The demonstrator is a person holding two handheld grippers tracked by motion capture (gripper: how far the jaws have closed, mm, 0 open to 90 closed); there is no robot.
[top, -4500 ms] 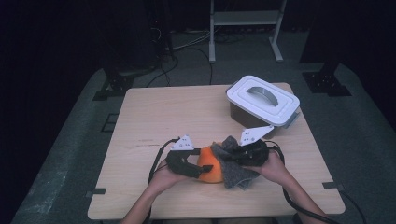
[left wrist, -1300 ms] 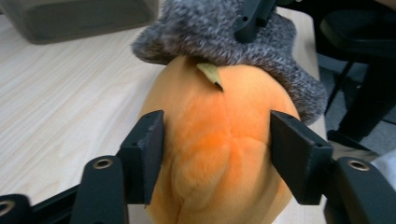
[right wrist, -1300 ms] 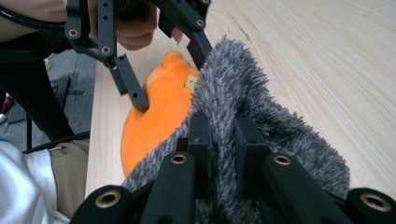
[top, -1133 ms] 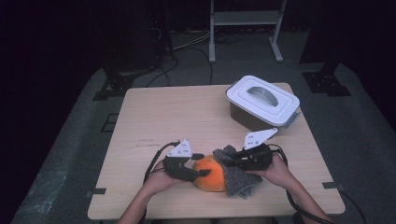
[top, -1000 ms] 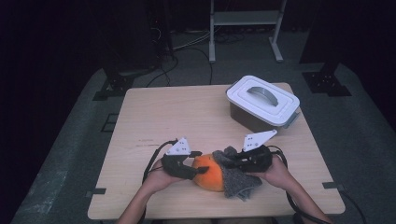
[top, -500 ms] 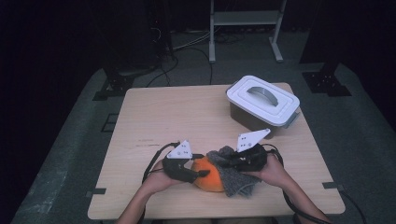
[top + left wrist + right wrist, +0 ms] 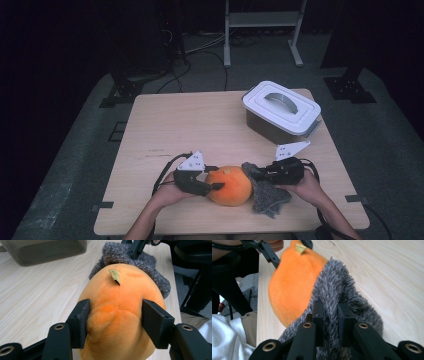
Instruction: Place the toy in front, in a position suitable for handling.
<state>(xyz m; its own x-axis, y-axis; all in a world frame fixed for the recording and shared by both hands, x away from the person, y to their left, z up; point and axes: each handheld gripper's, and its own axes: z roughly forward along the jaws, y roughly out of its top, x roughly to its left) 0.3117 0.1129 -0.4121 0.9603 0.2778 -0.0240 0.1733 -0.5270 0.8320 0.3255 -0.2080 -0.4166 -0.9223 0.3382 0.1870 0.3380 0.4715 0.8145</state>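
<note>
High view: a lidded box [image 7: 281,111] is being shown at the far right of the desk [image 7: 190,125], its white lid closed, so its contents cannot be told. Near the front edge, an orange plush ball [image 7: 229,185] is being held at its left side by the left claw [image 7: 212,186], while a grey woolly cloth [image 7: 267,194] lying against the ball's right side is being gripped by the right claw [image 7: 254,173].

Left gripper view: the ball [image 7: 120,315] is being squeezed between the two jaws of the left claw [image 7: 117,322], which are being kept wide apart by its bulk; a small leaf tag [image 7: 114,275] is being shown on top, a detail too small to tell from above, and the cloth [image 7: 130,261] is being seen behind.

Right gripper view: the cloth [image 7: 342,297] is being pinched by the right claw [image 7: 330,322], nearly closed on a fold, with the ball [image 7: 294,282] touching the cloth.
</note>
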